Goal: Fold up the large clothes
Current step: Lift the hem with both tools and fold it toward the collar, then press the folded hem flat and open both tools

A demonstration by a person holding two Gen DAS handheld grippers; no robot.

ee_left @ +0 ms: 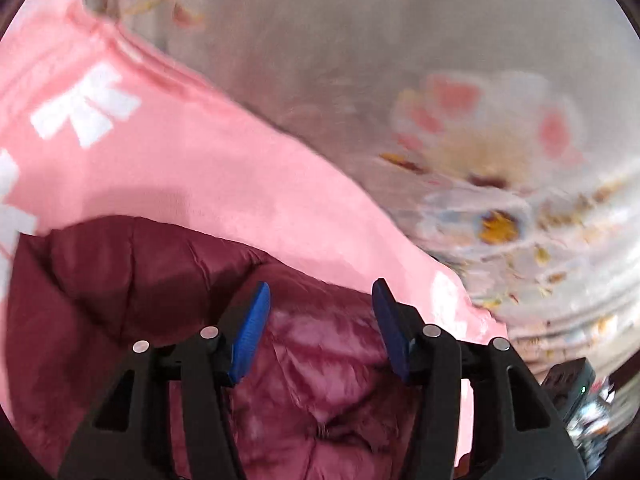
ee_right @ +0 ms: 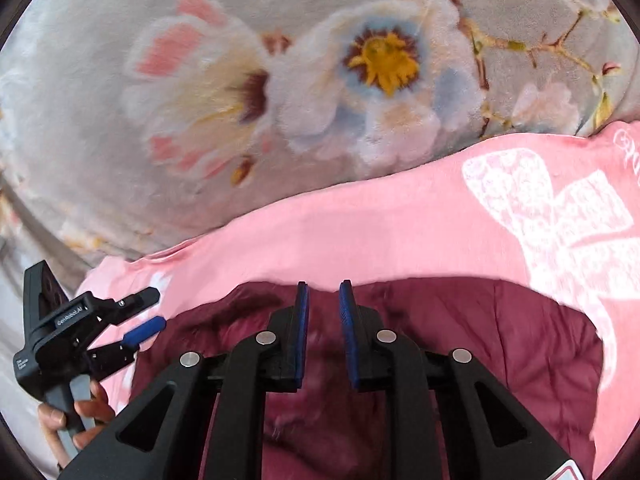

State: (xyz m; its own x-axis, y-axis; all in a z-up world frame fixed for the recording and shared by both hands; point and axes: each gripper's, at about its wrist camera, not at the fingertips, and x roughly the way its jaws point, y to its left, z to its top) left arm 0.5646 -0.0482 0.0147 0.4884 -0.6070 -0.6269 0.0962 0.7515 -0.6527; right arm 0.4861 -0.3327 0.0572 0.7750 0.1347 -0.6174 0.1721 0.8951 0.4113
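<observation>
Hovering, released: two grippers, left gripper (ee_left: 321,300) and right gripper (ee_right: 323,300) (narrower), over one maroon jacket (ee_right: 480,340), one pink garment (ee_right: 360,240).

The pink printed garment (ee_right: 360,236) lies on the floral plush blanket (ee_right: 280,80), which fills each frame's upper part. The maroon quilted jacket (ee_right: 500,340) lies on the garment at lower centre, under both tongs; the left tongs (ee_right: 136,320) sit lower left.
</observation>
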